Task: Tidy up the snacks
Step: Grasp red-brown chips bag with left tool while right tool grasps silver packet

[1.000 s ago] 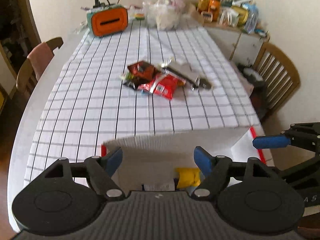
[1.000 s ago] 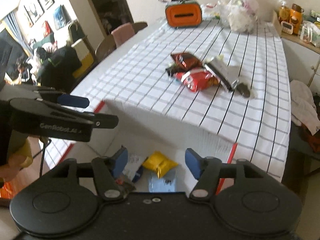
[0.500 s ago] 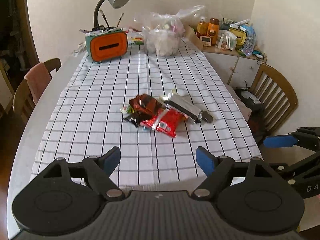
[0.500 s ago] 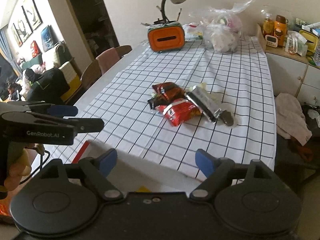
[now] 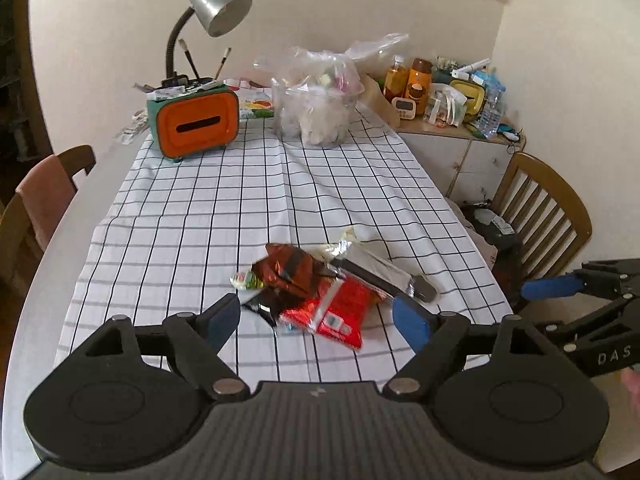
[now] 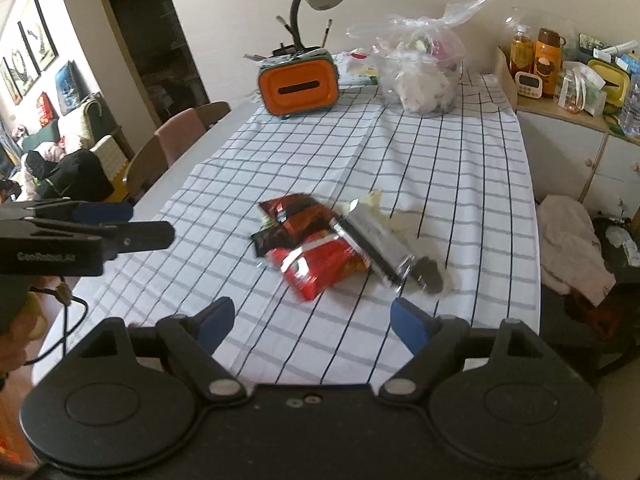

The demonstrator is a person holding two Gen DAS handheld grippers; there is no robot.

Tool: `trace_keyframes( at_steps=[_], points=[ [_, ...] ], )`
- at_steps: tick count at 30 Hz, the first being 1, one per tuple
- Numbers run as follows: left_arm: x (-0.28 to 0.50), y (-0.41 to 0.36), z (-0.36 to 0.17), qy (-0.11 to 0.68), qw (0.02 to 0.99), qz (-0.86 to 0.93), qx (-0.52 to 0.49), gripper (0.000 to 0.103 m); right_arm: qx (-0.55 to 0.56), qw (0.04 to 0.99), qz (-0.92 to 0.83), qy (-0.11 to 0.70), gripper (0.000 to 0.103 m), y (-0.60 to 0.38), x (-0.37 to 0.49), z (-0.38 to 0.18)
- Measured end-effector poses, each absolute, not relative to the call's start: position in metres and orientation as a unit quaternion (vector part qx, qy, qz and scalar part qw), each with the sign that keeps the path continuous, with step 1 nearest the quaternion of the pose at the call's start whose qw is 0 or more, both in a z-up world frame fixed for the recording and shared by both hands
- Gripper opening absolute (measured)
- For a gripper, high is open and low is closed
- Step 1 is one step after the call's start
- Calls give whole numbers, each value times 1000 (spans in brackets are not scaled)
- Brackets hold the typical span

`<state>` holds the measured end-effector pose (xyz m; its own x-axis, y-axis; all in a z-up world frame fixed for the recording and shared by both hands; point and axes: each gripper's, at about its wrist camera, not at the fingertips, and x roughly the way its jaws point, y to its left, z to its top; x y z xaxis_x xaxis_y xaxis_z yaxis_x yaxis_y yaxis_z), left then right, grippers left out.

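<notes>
From the left wrist view, the left gripper [image 5: 316, 318] hangs above the near edge of the table [image 5: 48, 248], its jaws spread wide with nothing held and nothing touched. Past its blue fingertips [image 5: 412, 322] lies the snack pile [image 5: 320, 284] on the checked cloth [image 5: 240, 200], toward the near end of the table: a red packet, a dark brown one, a silver one, overlapping. The right gripper [image 5: 552, 286] shows at the right edge, off the table.

From the right wrist view, the right gripper [image 6: 308, 320] is also wide apart and empty, above the near edge. The snacks [image 6: 320, 248] lie mid-cloth, the silver packet [image 6: 376, 244] lying over the red packet [image 6: 320, 268]. The left gripper [image 6: 120, 224] hovers at the left edge, empty.
</notes>
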<state>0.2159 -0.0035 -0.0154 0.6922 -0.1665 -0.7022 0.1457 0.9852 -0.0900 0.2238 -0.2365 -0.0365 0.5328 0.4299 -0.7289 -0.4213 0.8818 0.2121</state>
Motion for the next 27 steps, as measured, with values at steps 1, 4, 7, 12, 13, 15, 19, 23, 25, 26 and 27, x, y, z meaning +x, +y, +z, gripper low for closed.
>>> trace_keyframes(
  at_steps=[1,4,7,12,13,15,19,23,25,26,27],
  points=[
    [226,-2,-17,387,918,-90,-9,84,5,876,241,419,85,-236,231,-39],
    [254,-2,-25,405,909,-95,9,84,4,875,234,424,85,-233,257,-48],
    [283,-5,-37,430,898,-85,36,84,-10,873,235,428,85,-226,278,-57],
    [320,-15,-59,462,878,-99,74,84,-36,870,238,431,84,-212,307,-74],
    [327,-17,-65,467,875,-99,81,84,-43,868,239,433,83,-209,312,-78],
    [338,-21,-73,474,870,-98,91,84,-56,866,241,436,82,-204,323,-86],
    [361,-26,-92,499,854,-95,110,84,-72,860,238,445,79,-196,340,-102],
    [382,-29,-111,522,839,-94,126,84,-88,856,224,457,74,-189,358,-119],
    [392,-30,-119,535,830,-93,127,84,-92,853,220,465,73,-186,365,-128],
    [397,-31,-123,540,828,-89,126,84,-91,851,220,468,71,-184,369,-132],
    [400,-32,-126,543,825,-88,128,84,-91,850,221,470,70,-182,371,-135]
  ],
)
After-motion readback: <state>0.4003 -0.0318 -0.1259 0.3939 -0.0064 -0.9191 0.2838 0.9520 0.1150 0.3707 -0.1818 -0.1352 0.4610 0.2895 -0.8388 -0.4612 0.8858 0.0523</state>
